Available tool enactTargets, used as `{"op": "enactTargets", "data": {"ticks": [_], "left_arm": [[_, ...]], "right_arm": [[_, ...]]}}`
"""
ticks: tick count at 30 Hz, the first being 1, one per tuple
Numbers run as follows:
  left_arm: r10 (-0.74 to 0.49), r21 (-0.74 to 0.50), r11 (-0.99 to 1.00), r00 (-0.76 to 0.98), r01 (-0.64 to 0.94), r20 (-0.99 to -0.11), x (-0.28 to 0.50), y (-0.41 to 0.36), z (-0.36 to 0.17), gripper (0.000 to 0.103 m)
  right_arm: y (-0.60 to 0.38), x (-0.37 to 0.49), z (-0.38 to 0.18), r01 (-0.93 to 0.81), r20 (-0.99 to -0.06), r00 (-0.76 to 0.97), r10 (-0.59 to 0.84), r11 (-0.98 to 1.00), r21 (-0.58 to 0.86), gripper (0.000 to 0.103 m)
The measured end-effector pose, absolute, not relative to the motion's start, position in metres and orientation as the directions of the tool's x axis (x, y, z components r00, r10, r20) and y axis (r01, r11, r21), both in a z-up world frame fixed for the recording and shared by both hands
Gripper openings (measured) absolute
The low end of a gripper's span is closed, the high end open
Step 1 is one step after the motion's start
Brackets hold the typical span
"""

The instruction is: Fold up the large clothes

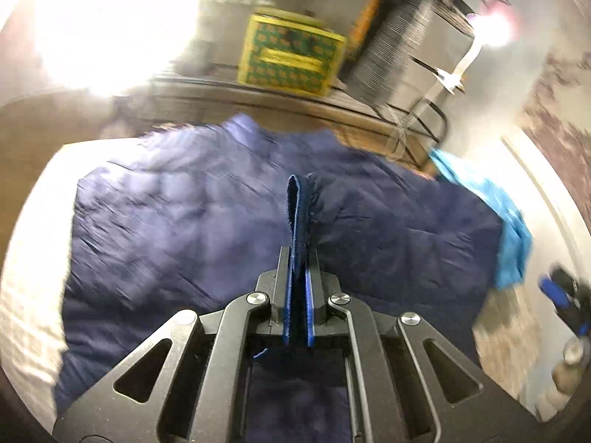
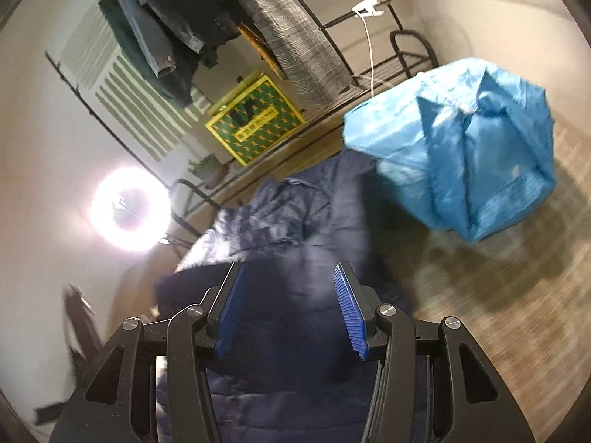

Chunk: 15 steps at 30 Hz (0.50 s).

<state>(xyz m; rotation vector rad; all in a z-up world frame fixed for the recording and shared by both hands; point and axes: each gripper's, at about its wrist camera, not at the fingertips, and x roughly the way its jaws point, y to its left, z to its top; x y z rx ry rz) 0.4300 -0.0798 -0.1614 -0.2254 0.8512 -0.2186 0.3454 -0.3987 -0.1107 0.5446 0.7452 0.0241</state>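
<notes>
The left tongs [image 1: 298, 258] are clamped on a dark blue strap or hem [image 1: 298, 214] of the navy jacket [image 1: 192, 214]; the folded edge stands up between the blue pads [image 1: 309, 310] and pokes out past the tips toward 12 o'clock. The jacket, quilted and puffy, lies spread over a pale surface [image 1: 33, 258] that shows at 9 o'clock; whether this is a bed or a mat cannot be told. It fills the middle of the left wrist view, from 9 o'clock across to 3 o'clock. At 2 to 3 o'clock a light blue cloth [image 1: 506, 229] lies against the jacket's edge. Beyond the jacket, at 12 o'clock, a yellow and green box [image 1: 291, 55] sits on the wooden floor [image 1: 258, 110] beside a black metal rack [image 1: 424, 122]. A bright lamp [image 1: 92, 29] glares at 10 o'clock. At 4 o'clock the right tongs [image 1: 565, 295] show, blurred.

In the right wrist view the right tongs [image 2: 291, 277] stand open, about halfway, with the jacket [image 2: 280, 221] beneath and ahead of them. The frame is blurred there, so it cannot be told whether the ribbed blue pads [image 2: 349, 310] touch the fabric. The light blue cloth [image 2: 461, 140] bulges at 1 to 2 o'clock, just beside the jacket. The box [image 2: 255, 118] sits at 11 o'clock, with dark clothes [image 2: 166, 29] hanging above it on the rack [image 2: 369, 74], and the ring lamp [image 2: 131, 208] glows at 9 o'clock.
</notes>
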Motion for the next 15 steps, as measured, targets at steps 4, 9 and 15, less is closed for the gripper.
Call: {"op": "enactTargets", "data": {"ticks": [4,9,15], "left_arm": [[-0.220,-0.305,0.952,0.653,-0.017,-0.724,0.465,-0.032,-0.172,0.003],[-0.139,-0.286,0.950,0.653,-0.125,-0.745,0.500,0.003,-0.195,0.003],[-0.098,-0.244,0.958,0.625,-0.152,-0.774,0.519,0.010,-0.219,0.003]], "right_arm": [[-0.399,0.350,-0.115,0.186,-0.680,0.725,0.108,0.920,0.345,0.048],[-0.399,0.361,-0.130,0.199,-0.715,0.687,0.129,0.913,0.356,0.048],[-0.373,0.368,-0.132,0.146,-0.735,0.668,0.117,0.948,0.284,0.048]]}}
